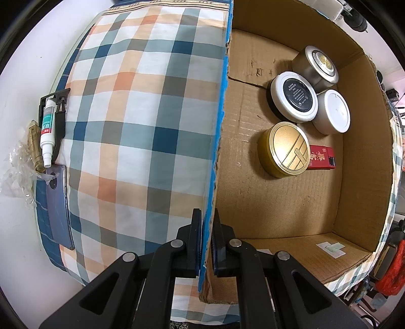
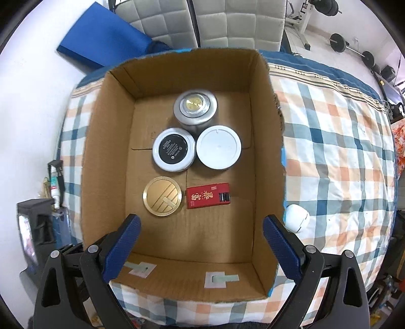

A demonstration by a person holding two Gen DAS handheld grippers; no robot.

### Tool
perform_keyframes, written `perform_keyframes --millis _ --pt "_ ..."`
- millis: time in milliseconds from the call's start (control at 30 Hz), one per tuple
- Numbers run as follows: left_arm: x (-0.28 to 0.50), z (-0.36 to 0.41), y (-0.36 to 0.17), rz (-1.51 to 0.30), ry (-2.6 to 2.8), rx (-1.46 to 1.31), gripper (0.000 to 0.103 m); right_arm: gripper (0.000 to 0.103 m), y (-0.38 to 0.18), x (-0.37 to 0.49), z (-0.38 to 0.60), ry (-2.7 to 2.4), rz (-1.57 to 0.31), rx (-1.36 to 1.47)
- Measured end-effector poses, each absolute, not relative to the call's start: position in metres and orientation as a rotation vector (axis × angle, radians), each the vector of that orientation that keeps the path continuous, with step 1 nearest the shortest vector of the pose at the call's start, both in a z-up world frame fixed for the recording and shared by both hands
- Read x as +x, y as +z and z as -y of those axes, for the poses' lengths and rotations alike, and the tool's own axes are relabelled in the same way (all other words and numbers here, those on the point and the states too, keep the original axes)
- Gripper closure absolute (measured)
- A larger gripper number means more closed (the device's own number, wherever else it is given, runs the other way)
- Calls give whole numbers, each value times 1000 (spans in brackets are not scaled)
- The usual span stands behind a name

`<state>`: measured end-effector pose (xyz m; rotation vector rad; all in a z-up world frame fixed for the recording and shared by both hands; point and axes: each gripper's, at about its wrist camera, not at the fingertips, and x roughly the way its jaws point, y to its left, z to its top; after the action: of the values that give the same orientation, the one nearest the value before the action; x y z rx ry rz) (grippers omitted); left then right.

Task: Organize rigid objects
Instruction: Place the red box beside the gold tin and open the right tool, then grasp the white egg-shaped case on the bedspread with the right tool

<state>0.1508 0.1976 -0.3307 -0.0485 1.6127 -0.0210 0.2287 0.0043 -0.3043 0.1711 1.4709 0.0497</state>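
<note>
An open cardboard box [image 2: 106,151] sits on a plaid cloth. Inside lie a silver tin [image 2: 195,107], a white jar with a black label [image 2: 174,149], a white-lidded jar [image 2: 219,146], a gold round tin [image 2: 162,196] and a red flat box [image 2: 208,195]. They also show in the left wrist view: silver tin [image 1: 316,65], black-label jar [image 1: 295,96], white jar [image 1: 332,111], gold tin [image 1: 286,149], red box [image 1: 321,157]. My left gripper [image 1: 207,227] is shut on the box's wall [image 1: 217,141]. My right gripper [image 2: 202,225] is open and empty above the box's near end.
A white round case [image 2: 297,217] lies on the cloth right of the box. A white tube [image 1: 46,131], a phone [image 1: 59,207] and crumpled plastic [image 1: 17,172] lie at the cloth's left edge. A blue mat [image 2: 101,38] and padded chairs [image 2: 227,22] stand beyond.
</note>
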Motion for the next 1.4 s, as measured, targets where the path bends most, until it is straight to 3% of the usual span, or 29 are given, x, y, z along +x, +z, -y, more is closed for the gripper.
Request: perform_keyframes --millis 533,767,1033,1267,1333,1400 --pt "150 -196 -329 -1611 -13 -42 99 4 -265 210 22 78 -1416 247" --pt "150 -198 -329 -1611 -10 -46 98 4 -269 210 98 -53 -1379 448" --pt "150 -198 -331 -1617 -4 -42 98 4 -352 203 188 -270 -1469 652" --pt "151 -196 -332 -1619 1 -38 98 8 -432 197 192 -298 -1590 727" --pt "151 -196 -333 -1619 0 -39 98 13 -447 200 188 -305 -1611 727" --pt "150 -196 -333 -1619 0 -39 98 28 -459 203 184 -304 -1641 723"
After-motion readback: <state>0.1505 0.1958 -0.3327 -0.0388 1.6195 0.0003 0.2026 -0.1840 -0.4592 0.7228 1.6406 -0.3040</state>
